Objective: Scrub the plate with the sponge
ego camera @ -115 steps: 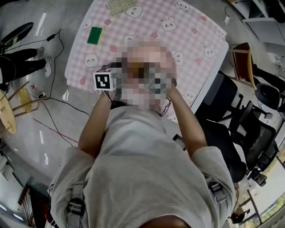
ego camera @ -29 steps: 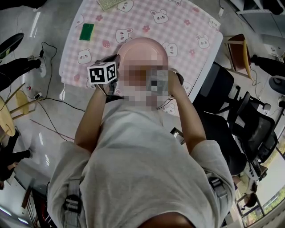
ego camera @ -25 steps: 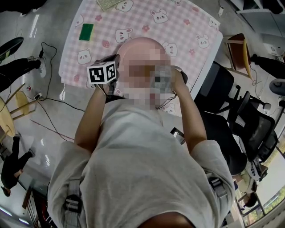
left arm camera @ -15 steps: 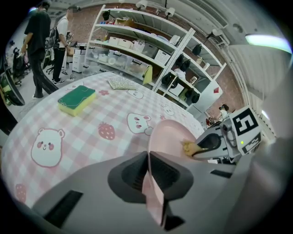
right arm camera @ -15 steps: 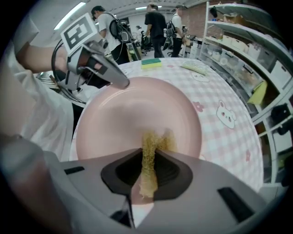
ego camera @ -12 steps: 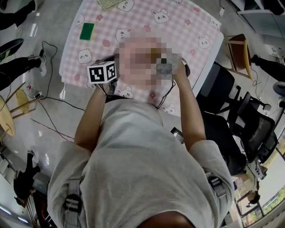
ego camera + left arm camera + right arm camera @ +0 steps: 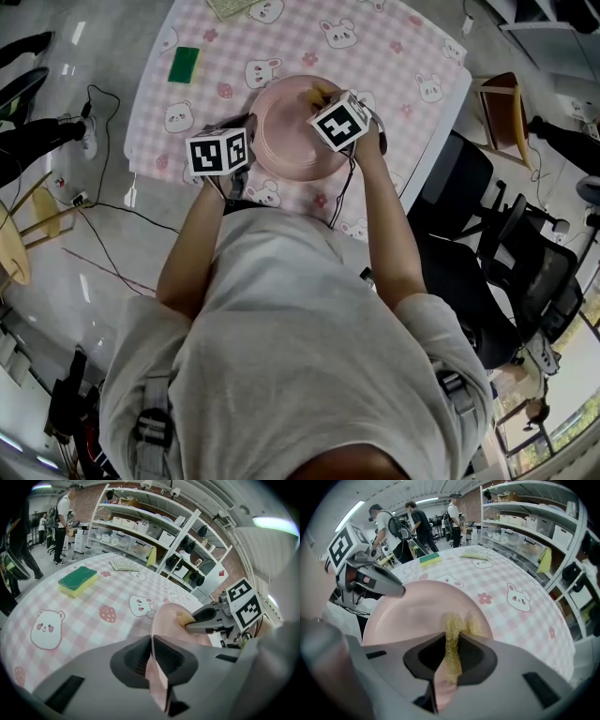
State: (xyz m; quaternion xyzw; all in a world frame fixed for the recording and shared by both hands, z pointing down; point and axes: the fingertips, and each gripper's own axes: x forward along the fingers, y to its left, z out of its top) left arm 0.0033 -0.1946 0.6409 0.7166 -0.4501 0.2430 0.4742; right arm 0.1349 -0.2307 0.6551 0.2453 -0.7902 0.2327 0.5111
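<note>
A pink plate (image 7: pixel 286 131) is held up above the table, my left gripper (image 7: pixel 246 136) shut on its rim at the left. In the left gripper view the plate (image 7: pixel 169 626) runs edge-on between the jaws of my left gripper (image 7: pixel 153 657). My right gripper (image 7: pixel 326 99) is shut on a yellow sponge (image 7: pixel 453 634), which presses on the plate's face (image 7: pixel 412 613) near its far right edge. The left gripper view shows that sponge (image 7: pixel 183 618) against the plate. The left gripper's tips (image 7: pixel 389 588) show at the plate's left rim.
The table (image 7: pixel 403 52) wears a pink checked cloth with bunny prints. A green-and-yellow sponge (image 7: pixel 183 64) lies near its left edge and a woven mat (image 7: pixel 232 7) at its far end. Black chairs (image 7: pixel 497 253) stand at the right, cables (image 7: pixel 103 220) trail on the floor, and people (image 7: pixel 417 520) stand beyond.
The right gripper with the sponge has slid across the plate, away from the person, toward its far right edge. The left gripper and the plate have held still over the last second.
</note>
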